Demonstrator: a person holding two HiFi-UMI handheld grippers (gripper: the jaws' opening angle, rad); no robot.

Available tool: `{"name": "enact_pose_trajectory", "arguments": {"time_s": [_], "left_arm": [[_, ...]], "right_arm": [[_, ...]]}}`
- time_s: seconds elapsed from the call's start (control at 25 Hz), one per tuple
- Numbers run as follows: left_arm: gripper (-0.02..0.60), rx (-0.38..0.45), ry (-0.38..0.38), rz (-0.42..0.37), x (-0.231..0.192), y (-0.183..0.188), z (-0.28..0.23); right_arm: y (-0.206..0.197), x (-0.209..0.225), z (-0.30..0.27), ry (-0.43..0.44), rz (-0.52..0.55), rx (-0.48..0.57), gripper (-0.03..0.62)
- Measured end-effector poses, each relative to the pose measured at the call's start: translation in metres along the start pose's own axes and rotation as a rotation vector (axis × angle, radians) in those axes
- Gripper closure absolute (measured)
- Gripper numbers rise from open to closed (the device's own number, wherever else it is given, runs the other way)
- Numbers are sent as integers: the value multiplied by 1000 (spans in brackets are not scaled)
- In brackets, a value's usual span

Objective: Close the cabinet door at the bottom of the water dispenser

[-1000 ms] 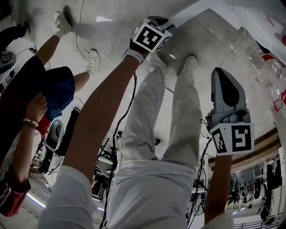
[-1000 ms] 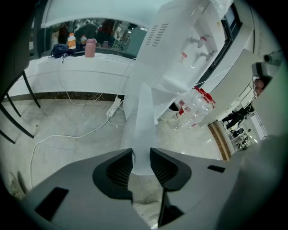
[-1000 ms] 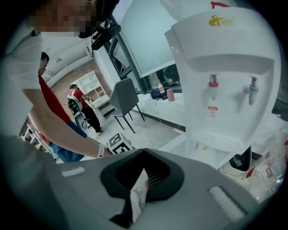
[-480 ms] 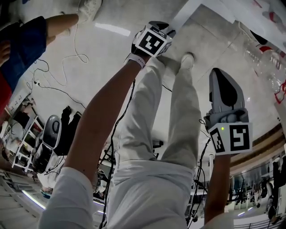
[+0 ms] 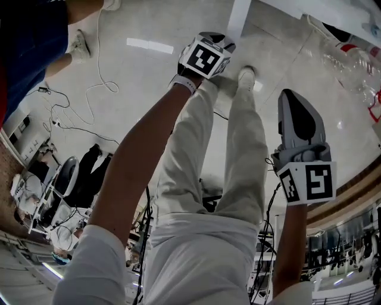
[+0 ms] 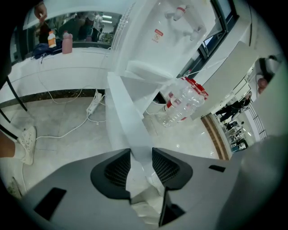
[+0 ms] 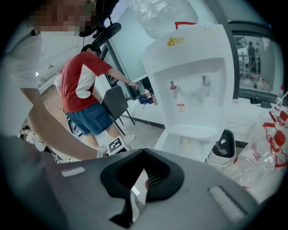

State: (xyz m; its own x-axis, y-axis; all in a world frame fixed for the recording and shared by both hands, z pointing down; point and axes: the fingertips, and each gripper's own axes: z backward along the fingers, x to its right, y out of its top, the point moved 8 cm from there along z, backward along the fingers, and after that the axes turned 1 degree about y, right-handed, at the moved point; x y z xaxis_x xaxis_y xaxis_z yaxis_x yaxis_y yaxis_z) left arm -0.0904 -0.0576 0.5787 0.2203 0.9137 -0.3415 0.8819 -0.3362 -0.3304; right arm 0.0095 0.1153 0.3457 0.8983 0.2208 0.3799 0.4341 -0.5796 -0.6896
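Door (image 6: 123, 112): white panel at the dispenser (image 6: 166, 31) base, standing out from the cabinet and seen nearly edge-on in the left gripper view. Its free edge sits betw. the pads of the left tool (image 6: 141, 155). The jaws are partway apart and have just been opening, yet both pads look to lie against the door's faces, w/ no gap I can make out. The far side of the panel runs up to the dispenser's foot, and the cabinet opening is hidden behind it in that view. In the head view the door is only a white strip (image 5: 238, 18) cut by the top edge, w/ the left tool's cube just below it.

Room: open floor (image 5: 137, 77) on the door's left in the left gripper view, w/ only a power strip (image 6: 93, 105) and a cable there, near the wall. The other side is tighter, as clear bottles (image 6: 182, 101) lie close by the dispenser base.

Right tool (image 7: 144, 157): tips together, nothing in it, held in the air well apart from the door and facing the dispenser front. A black-and-white thing (image 7: 222, 148) sits beside the base; can't tell what it is.

The person's legs (image 5: 238, 149) hang betw. the two arms, shoes near the door strip. A bystander (image 7: 83, 85) in red top and denim shorts stands off to the left by a chair (image 7: 114, 103), partly cut off by an arm.
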Motion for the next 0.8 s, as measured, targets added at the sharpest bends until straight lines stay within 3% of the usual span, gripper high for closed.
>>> {"name": "enact_pose_trajectory", "arguments": {"time_s": [0.36,0.8], "left_arm": [[417,-28,25,-28,28,12,-12],[403,-33,214,-207,64,24,-18]], "right_arm": [[-14,12,24,-53,-46,29,585],[-28,27,44,-98,-101,59,585]]}}
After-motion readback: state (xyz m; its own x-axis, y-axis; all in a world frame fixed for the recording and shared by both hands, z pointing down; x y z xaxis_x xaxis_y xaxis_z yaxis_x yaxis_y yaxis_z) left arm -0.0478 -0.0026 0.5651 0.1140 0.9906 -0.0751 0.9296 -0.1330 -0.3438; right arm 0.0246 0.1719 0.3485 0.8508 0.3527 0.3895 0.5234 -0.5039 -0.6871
